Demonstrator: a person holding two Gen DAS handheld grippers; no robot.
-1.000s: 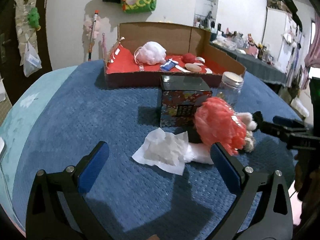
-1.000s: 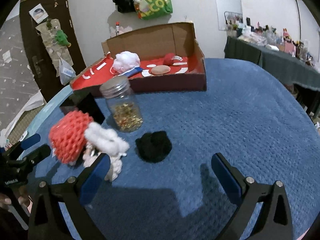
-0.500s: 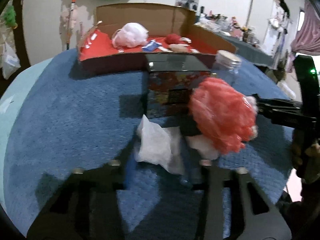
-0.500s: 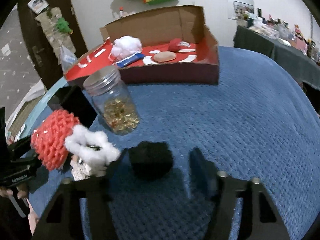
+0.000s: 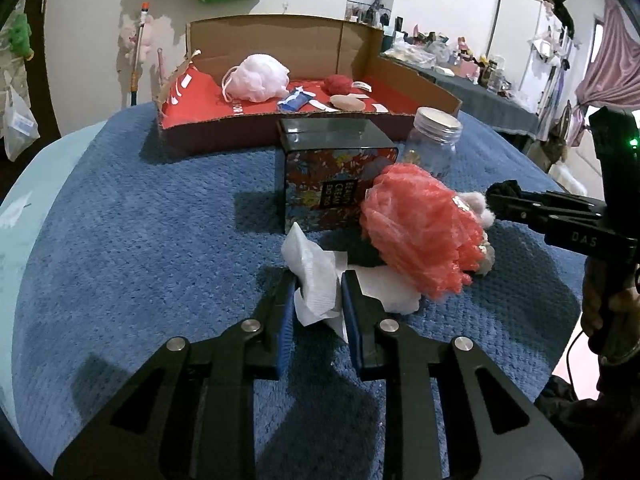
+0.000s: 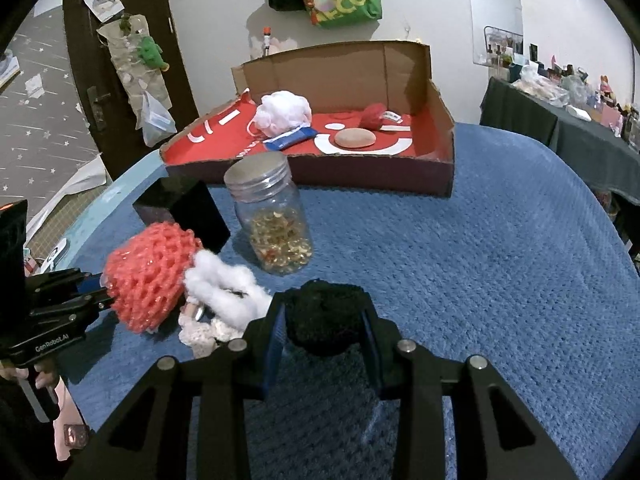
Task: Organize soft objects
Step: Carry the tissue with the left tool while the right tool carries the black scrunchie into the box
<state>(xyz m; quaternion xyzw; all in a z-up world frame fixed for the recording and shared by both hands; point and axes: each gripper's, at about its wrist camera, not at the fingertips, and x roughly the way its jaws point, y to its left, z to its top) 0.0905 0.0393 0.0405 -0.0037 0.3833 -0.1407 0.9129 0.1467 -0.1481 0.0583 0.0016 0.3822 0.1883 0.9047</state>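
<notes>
A crumpled white tissue (image 5: 310, 260) lies on the blue blanket (image 5: 140, 240), and my left gripper (image 5: 319, 286) is shut on it, both blue pads pressing its folds. My right gripper (image 6: 323, 312) is closing on a black fuzzy puff (image 6: 326, 300), which sits between the pads and touches both. A red mesh sponge (image 5: 420, 232) lies between the two grippers with a white fluffy piece (image 6: 224, 284) against it. Behind, an open cardboard box (image 6: 440, 120) with a red lining holds a pale mesh pouf (image 5: 258, 78) and a small red ball (image 6: 374, 116).
A dark floral tin (image 5: 336, 176) and a lidded glass jar (image 6: 276, 224) of small golden bits stand between the soft things and the box. The blanket drops off at the left onto a light blue edge (image 5: 24, 184). A cluttered table (image 6: 580, 120) stands at the right.
Both grippers went from wide open to closed: the left onto the white tissue, the right around the black puff. Both cameras tipped closer to the blanket.
</notes>
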